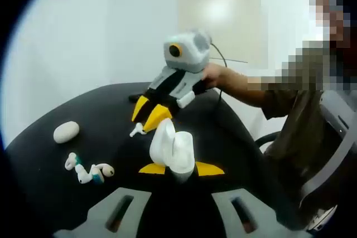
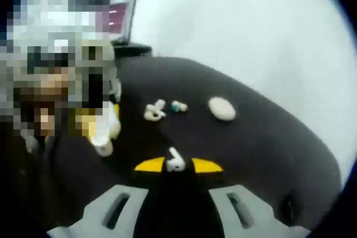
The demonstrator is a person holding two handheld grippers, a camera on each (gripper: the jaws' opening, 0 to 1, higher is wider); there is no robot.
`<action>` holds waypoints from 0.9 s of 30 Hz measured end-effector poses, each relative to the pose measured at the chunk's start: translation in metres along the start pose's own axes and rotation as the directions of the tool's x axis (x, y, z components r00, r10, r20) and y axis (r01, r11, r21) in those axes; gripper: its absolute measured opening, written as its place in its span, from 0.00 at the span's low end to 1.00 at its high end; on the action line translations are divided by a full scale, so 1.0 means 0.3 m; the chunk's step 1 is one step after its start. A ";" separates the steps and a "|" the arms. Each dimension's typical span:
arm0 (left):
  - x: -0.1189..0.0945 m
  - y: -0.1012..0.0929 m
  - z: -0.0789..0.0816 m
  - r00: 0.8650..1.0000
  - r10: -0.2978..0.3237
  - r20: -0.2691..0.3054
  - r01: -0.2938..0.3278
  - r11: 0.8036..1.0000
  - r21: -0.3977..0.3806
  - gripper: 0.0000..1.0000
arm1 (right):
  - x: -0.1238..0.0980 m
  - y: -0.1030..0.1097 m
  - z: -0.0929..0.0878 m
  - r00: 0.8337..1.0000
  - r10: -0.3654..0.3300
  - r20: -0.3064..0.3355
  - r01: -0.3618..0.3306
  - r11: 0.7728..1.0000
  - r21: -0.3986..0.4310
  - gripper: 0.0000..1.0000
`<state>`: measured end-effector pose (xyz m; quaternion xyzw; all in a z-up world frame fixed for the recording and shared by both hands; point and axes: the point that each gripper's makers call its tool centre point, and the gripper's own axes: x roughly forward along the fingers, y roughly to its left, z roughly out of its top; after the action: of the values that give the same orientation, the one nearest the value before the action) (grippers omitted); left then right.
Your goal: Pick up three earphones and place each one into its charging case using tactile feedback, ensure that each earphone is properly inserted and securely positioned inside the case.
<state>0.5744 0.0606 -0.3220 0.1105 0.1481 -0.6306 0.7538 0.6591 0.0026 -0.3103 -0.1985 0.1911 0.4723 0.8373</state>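
A: What does the left gripper [image 1: 174,169] have?

B: A glossy white case [image 1: 172,150], lid flipped up. It stands between the yellow fingertips [image 1: 208,169], which are closed in on its rounded base. The plastic looks smooth and hard.

A: And the right gripper?

B: In the left gripper view the right gripper [image 1: 149,114] comes in at about 12 o'clock from the case: a grey and black body with yellow wedge tips, a hand [image 1: 215,76] behind it. In its own view the right gripper [image 2: 177,165] has a small white earphone [image 2: 175,161] pinched between the yellow tips, jaws nearly together; the stem sticks up, slightly tilted.

A: Is it in the case yet?

B: No. In the left gripper view the earphone [image 1: 137,131] hangs at the right gripper's tips, at about 10 o'clock from the case and near it.

A: What else lies on the table?

B: The table [image 1: 100,110] is round, matte and black. A smooth white pebble-shaped case [image 1: 66,131], shut, lies at 9 o'clock from the held case. Below it is a loose cluster of earphones [image 1: 88,169], white with teal bits. I cannot tell how many there are.

A: And the background?

B: A plain pale wall [image 1: 100,26].
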 end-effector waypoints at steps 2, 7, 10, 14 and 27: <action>0.001 -0.002 0.000 1.000 0.000 0.000 0.000 1.000 0.000 0.14 | -0.011 -0.022 -0.004 1.000 -0.004 0.005 0.004 1.000 0.025 0.23; 0.003 -0.005 -0.001 1.000 -0.001 0.000 0.001 1.000 -0.001 0.14 | -0.040 -0.066 -0.031 0.999 -0.045 -0.022 0.045 0.999 0.007 0.23; 0.003 -0.006 0.000 1.000 -0.002 0.000 0.002 1.000 -0.002 0.14 | -0.050 -0.076 -0.029 0.999 -0.046 -0.012 0.046 0.998 0.036 0.22; 0.004 -0.006 0.000 1.000 -0.002 0.000 0.002 1.000 -0.003 0.14 | -0.041 -0.032 0.002 0.997 0.038 0.067 -0.049 0.984 0.171 0.22; 0.003 -0.008 -0.001 1.000 -0.003 0.001 0.003 1.000 -0.002 0.14 | -0.005 -0.026 0.027 0.985 0.059 0.165 -0.126 0.894 0.430 0.19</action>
<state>0.5722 0.0594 -0.3226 0.1093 0.1486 -0.6316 0.7530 0.6663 0.0020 -0.3015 0.0400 0.2395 0.4697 0.8487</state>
